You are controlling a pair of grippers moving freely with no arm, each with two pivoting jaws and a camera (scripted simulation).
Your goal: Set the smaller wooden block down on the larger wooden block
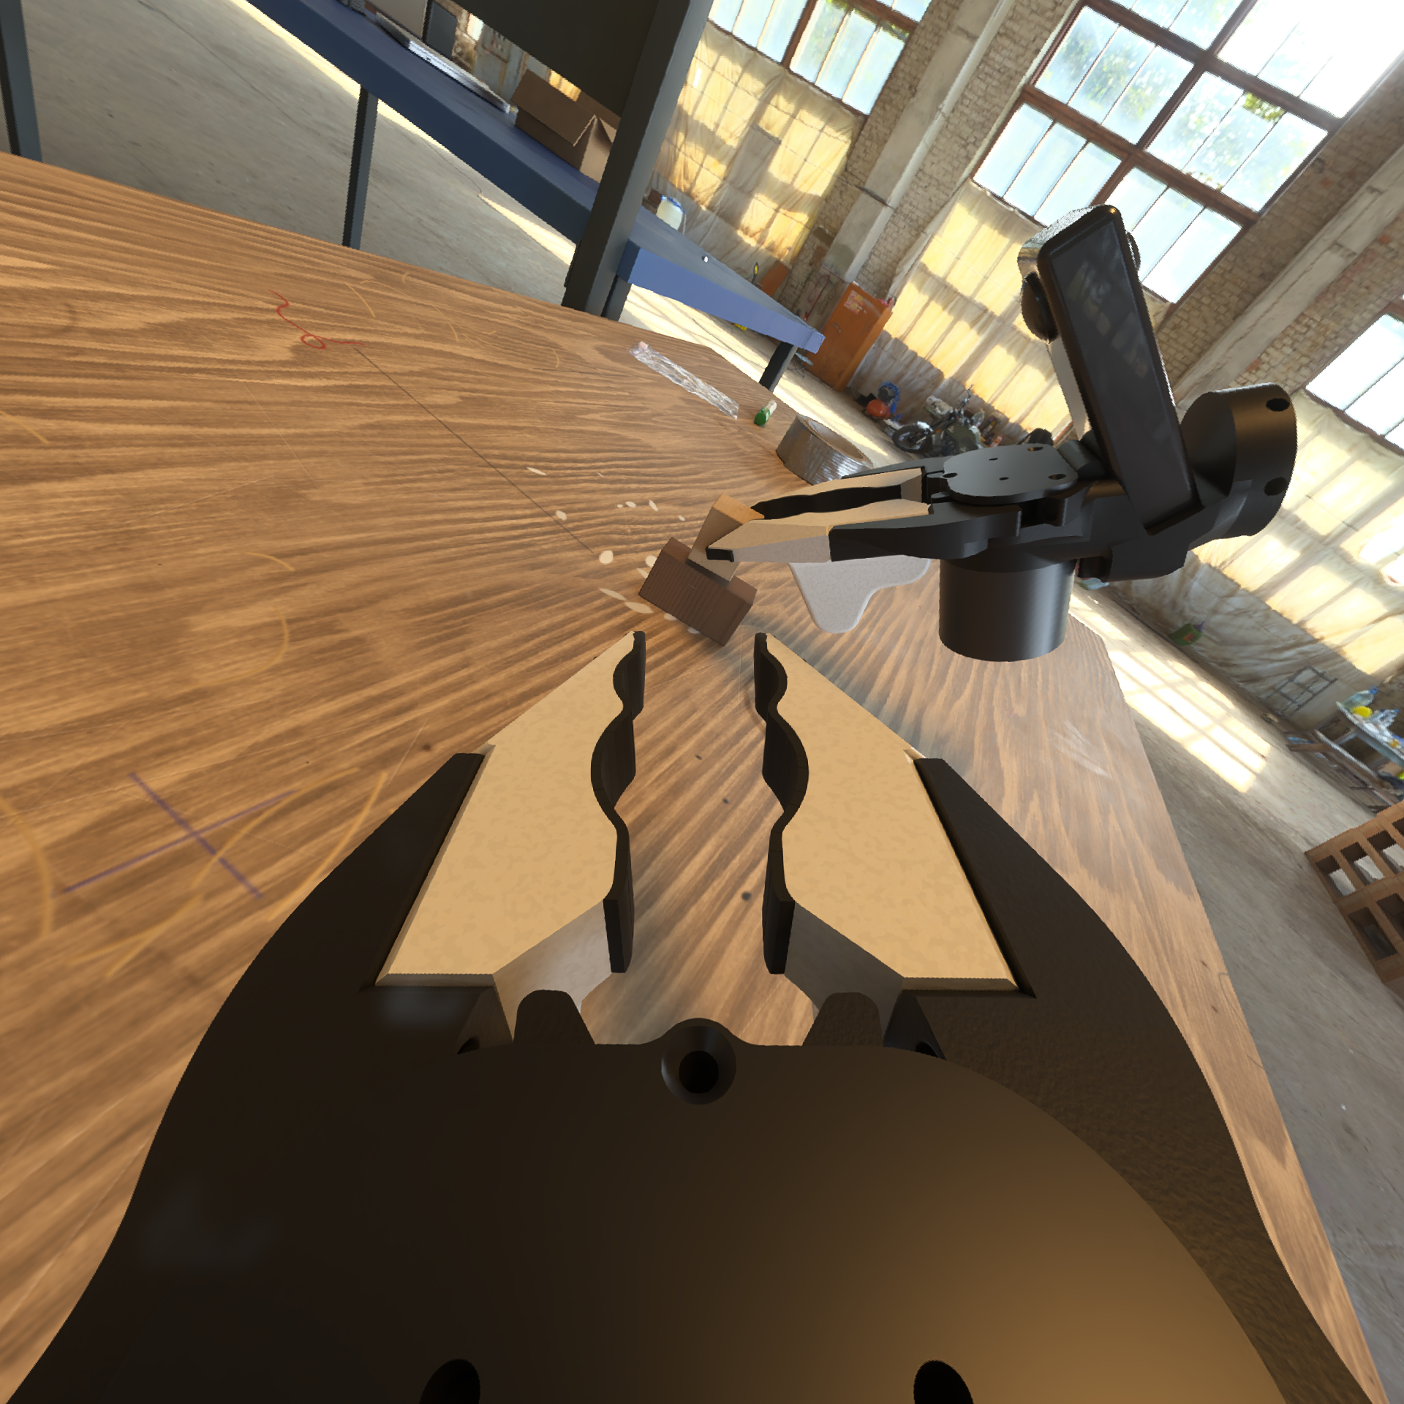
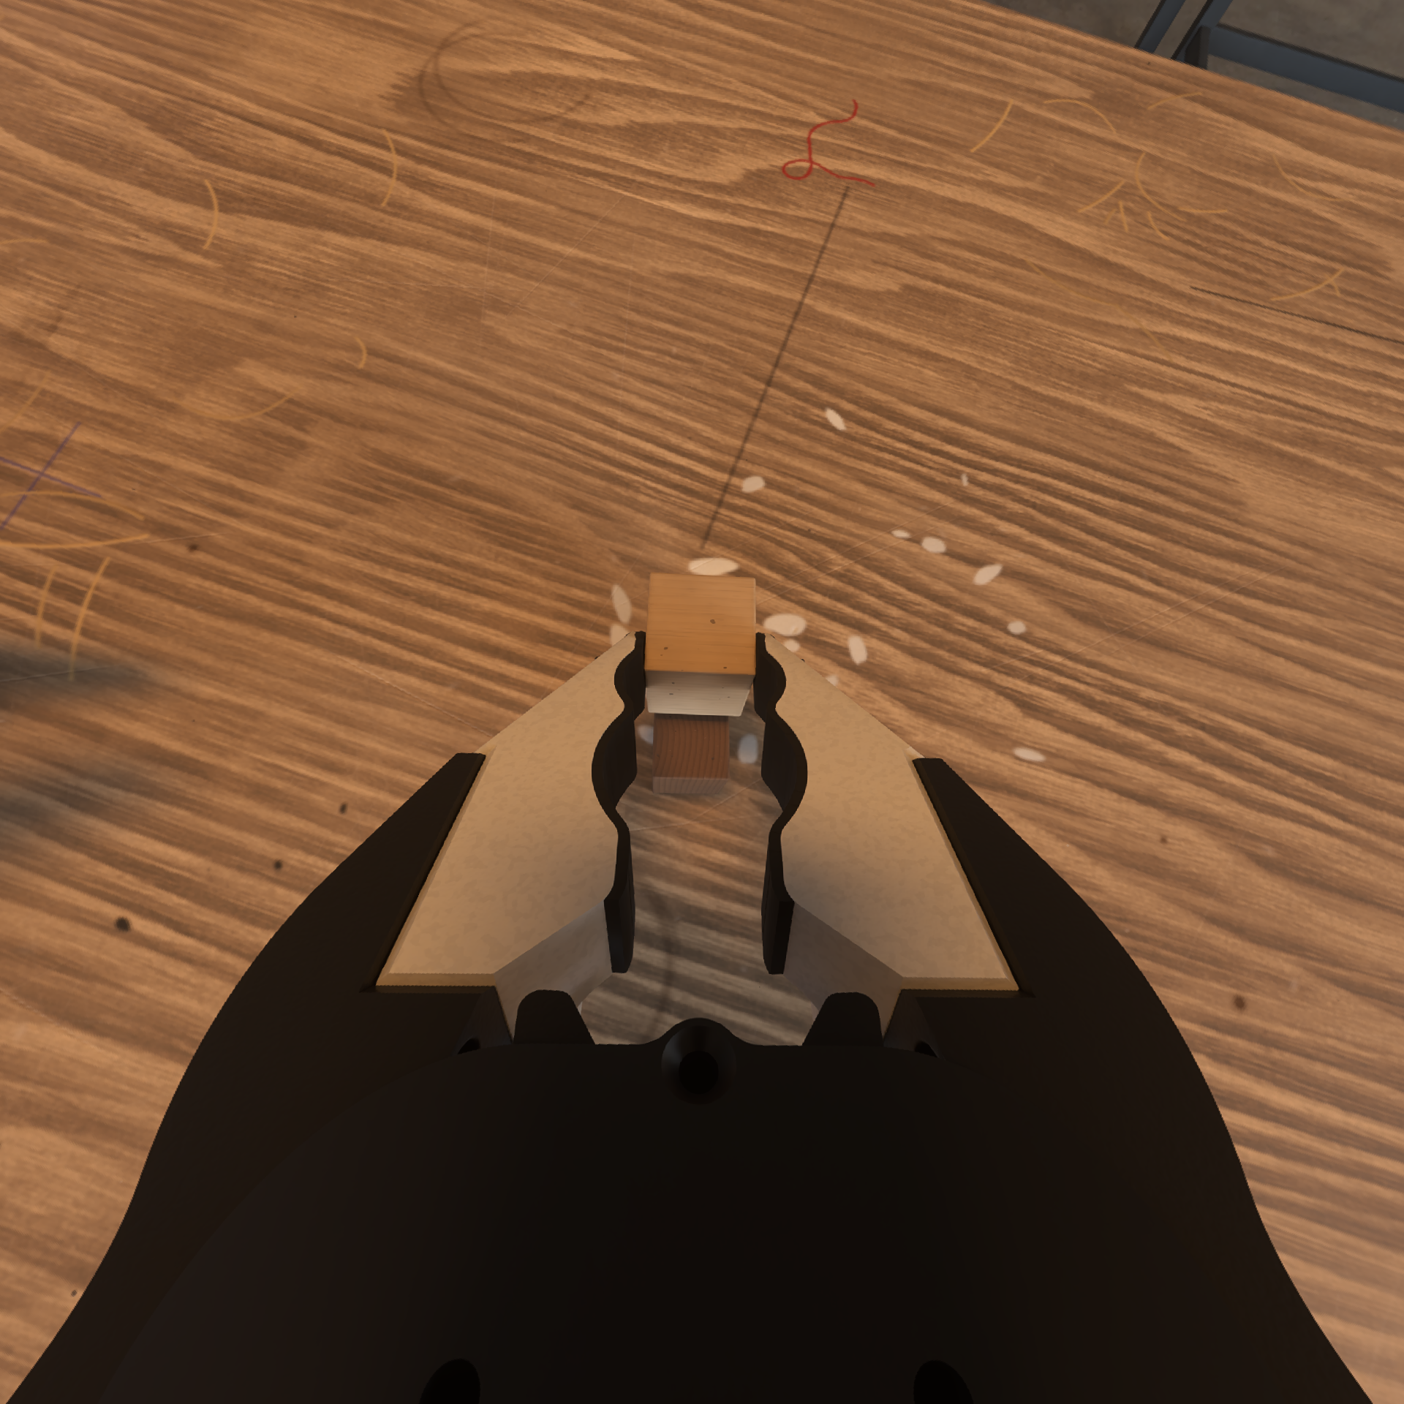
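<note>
The smaller wooden block (image 2: 699,619) is light tan and sits clamped between my right gripper's (image 2: 698,640) fingertips. The larger wooden block (image 2: 690,752) is darker brown and lies on the wooden table directly under it. In the left wrist view my right gripper (image 1: 731,532) holds the small block (image 1: 723,517) just over the larger block's (image 1: 699,600) top; I cannot tell whether they touch. My left gripper (image 1: 699,642) is open and empty, low over the table, just short of the larger block.
White specks lie on the table around the blocks. A white patch (image 1: 843,600), a grey tape roll (image 1: 824,448), a green marker (image 1: 763,412) and a clear plastic wrapper (image 1: 684,376) lie beyond them. The table edge (image 1: 1185,874) runs along the right.
</note>
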